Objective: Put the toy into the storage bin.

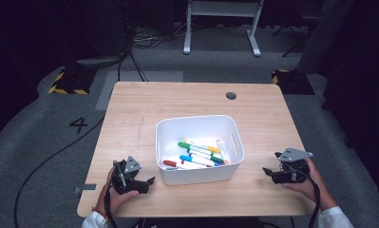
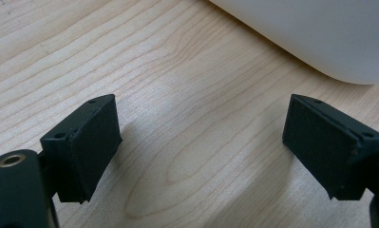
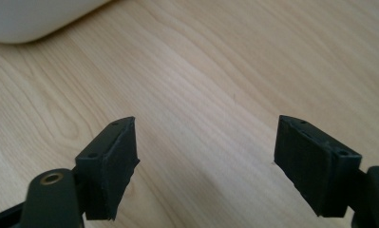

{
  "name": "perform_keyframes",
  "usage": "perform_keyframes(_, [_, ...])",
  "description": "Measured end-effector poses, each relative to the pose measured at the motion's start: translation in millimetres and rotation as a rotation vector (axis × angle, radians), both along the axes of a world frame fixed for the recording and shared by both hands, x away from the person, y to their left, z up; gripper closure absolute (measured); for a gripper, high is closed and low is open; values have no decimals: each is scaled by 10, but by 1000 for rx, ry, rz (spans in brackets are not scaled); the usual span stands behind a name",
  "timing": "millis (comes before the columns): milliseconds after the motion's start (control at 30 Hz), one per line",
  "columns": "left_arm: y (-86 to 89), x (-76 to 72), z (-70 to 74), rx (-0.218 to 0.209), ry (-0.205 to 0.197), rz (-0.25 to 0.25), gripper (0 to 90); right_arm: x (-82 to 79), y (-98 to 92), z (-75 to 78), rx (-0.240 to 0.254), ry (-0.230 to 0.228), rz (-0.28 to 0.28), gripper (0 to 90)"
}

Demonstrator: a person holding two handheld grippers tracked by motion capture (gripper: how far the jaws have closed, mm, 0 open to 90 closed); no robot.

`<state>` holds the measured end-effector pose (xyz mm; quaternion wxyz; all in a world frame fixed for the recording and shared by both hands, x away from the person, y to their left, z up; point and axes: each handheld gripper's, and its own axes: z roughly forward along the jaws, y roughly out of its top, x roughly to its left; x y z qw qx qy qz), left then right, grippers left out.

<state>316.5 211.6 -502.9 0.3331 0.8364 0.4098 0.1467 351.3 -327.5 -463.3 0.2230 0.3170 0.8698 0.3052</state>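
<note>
A white bin stands on the middle of the wooden table and holds several coloured markers. My left gripper rests near the front left edge, just left of the bin, its jaws wide apart over bare wood. The bin's rounded wall shows at the upper right of the left gripper view. My right gripper sits low at the table's right side, open with nothing between its pads. A corner of the bin shows at the top left of the right gripper view.
A round dark grommet sits near the table's far edge. Bare wood lies on both sides of the bin. Cables run over the grey floor behind and left of the table, and a white frame stands at the back.
</note>
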Motion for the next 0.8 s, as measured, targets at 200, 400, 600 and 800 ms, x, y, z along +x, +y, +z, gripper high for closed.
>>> perform_keyframes(200, [0, 0, 0, 0, 0, 0, 124, -46, -176, -169, 37, 32, -41, 219])
perform_keyframes(400, [0, 0, 0, 0, 0, 0, 124, -96, -360, -311, 106, 50, -117, 208])
perform_keyframes(600, [0, 0, 0, 0, 0, 0, 124, -158, -503, -397, 197, 59, -187, 174])
perform_keyframes(800, [1, -2, 1, 4, 0, 1, 124, -176, -530, -398, 192, 55, -198, 173])
